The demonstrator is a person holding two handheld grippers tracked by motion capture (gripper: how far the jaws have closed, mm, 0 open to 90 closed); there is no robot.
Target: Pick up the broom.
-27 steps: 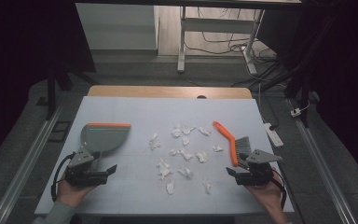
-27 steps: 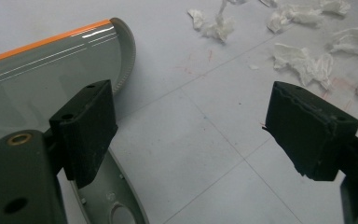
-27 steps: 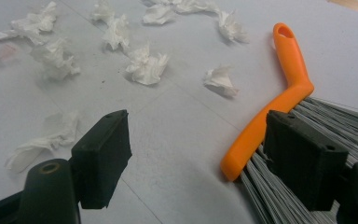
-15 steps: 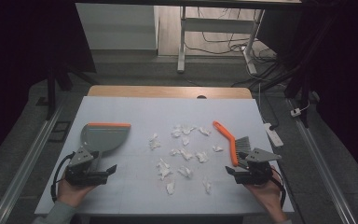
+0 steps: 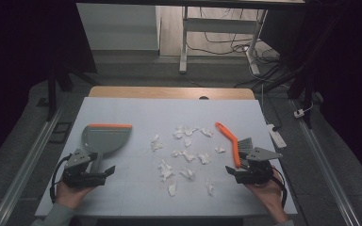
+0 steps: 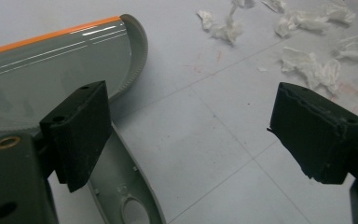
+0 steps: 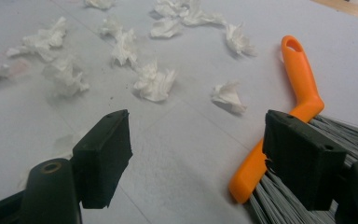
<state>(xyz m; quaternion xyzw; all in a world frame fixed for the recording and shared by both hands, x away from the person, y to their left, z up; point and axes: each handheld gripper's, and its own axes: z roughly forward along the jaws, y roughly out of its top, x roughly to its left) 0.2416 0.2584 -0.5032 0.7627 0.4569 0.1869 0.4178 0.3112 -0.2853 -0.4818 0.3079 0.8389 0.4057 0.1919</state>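
A grey dustpan (image 5: pixel 102 138) with an orange lip lies at the left of the white table; its handle (image 6: pixel 121 186) runs under my left gripper (image 5: pixel 104 171) (image 6: pixel 191 135), which is open with nothing between its jaws. An orange brush (image 5: pixel 229 139) with grey bristles (image 7: pixel 303 205) lies at the right. My right gripper (image 5: pixel 232 172) (image 7: pixel 200 156) is open just in front of the brush, its right jaw over the bristles. Several crumpled white paper scraps (image 5: pixel 184 155) (image 7: pixel 154 84) are scattered across the middle of the table.
The white table (image 5: pixel 136 113) has a wooden strip along its far edge (image 5: pixel 169 92). A white power strip (image 5: pixel 276 134) hangs at the right edge. Beyond the table is a floor with cables and a metal stand (image 5: pixel 184 42).
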